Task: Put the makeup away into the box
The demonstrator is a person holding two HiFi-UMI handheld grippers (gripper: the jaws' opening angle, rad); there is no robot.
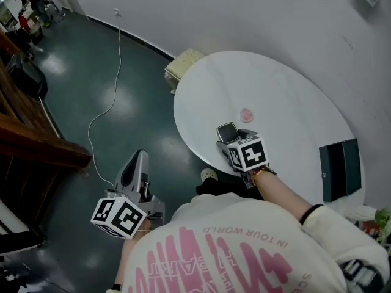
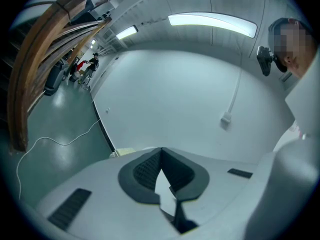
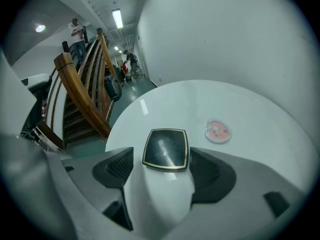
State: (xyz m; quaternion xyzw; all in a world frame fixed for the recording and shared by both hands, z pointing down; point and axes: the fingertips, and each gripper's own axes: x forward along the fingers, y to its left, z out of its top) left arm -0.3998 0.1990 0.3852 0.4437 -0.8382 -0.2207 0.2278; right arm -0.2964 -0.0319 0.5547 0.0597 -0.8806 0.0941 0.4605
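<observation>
A square black compact with a gold rim [image 1: 228, 132] [image 3: 165, 148] lies on the round white table [image 1: 287, 84] near its left front edge. My right gripper [image 1: 230, 139] [image 3: 163, 156] is open, one jaw on each side of the compact with a small gap at each pad. A round clear pink compact [image 1: 247, 115] [image 3: 218, 131] lies just beyond it. The dark box [image 1: 340, 168] sits at the table's right edge. My left gripper [image 1: 139, 159] [image 2: 161, 156] hangs over the floor left of the table, shut and empty.
A cream-coloured block [image 1: 183, 66] stands by the table's far left edge. A white cable [image 1: 104, 108] trails over the green floor. A wooden staircase [image 1: 24, 133] [image 3: 82, 94] runs along the left. People stand far off by the back wall.
</observation>
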